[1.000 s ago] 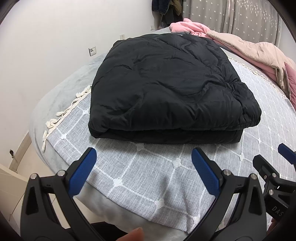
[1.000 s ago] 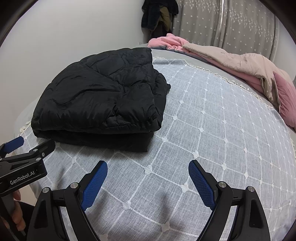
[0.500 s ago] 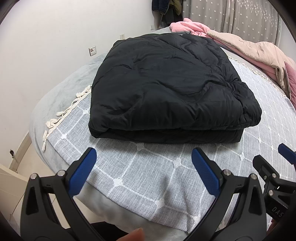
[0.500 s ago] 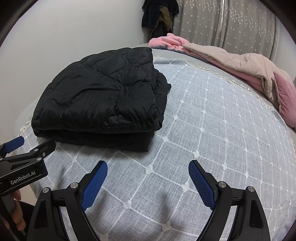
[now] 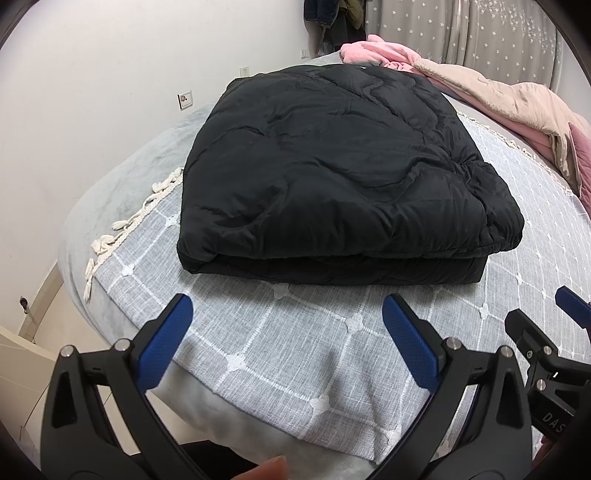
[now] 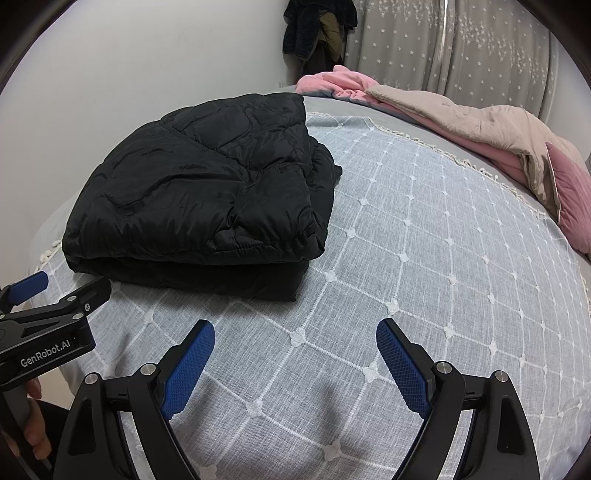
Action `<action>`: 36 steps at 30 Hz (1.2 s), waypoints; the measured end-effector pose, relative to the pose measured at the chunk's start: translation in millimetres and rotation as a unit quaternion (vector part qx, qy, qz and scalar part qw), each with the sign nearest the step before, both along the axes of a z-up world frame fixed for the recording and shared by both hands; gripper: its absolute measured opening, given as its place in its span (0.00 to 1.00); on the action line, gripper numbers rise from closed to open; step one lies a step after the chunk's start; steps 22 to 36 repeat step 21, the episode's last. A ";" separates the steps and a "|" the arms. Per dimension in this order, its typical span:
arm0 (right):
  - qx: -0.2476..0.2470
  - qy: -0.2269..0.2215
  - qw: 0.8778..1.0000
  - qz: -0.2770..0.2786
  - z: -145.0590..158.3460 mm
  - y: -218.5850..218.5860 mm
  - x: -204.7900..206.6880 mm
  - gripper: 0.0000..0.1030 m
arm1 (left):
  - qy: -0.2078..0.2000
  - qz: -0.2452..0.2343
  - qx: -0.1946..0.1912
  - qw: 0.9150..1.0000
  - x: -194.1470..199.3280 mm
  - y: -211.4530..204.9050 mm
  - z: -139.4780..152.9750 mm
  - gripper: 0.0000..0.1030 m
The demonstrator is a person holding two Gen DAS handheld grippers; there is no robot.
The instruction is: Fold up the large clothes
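Item: black quilted jacket (image 5: pixel 332 177), puffy, slightly glossy shell with stitched panels, folded into a thick rectangular stack; it lies on the left part of the grey bedspread (image 5: pixel 295 350), a woven cloth with a white grid and small embroidered flowers, fringed with cream tassels. Under it, a pale grey bed (image 5: pixel 122 184). Far right: a crumpled beige and pink quilt (image 6: pixel 480 129) and a mauve pillow (image 6: pixel 572 195). Left gripper (image 5: pixel 284 336): black frame, blue textured pads, fingers wide apart, holding nothing, poised above the near edge of the bedspread just short of the jacket. Right gripper (image 6: pixel 295 350): same build, fingers wide apart, empty, over bare bedspread to the right of the jacket. Left view alone shows a wall socket (image 5: pixel 185 99); right view alone shows the pillow and dark clothes (image 6: pixel 317 29) hanging by the star-print curtain (image 6: pixel 480 44).
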State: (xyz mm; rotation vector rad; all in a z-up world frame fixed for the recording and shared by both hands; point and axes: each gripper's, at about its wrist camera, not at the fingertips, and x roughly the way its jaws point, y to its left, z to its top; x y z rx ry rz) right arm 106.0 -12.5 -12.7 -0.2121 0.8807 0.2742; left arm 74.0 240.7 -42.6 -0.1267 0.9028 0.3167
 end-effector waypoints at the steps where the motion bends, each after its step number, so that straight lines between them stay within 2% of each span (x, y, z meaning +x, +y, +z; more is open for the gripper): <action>1: 0.000 0.000 1.000 0.000 0.0 0.0 0.0 0.88 | 0.000 0.000 0.000 1.000 -0.1 0.1 -0.2 0.99; 36: 0.001 0.002 1.000 0.000 -2.1 1.4 -0.7 0.88 | 0.011 -0.001 -0.004 1.000 0.2 -0.7 -4.1 0.99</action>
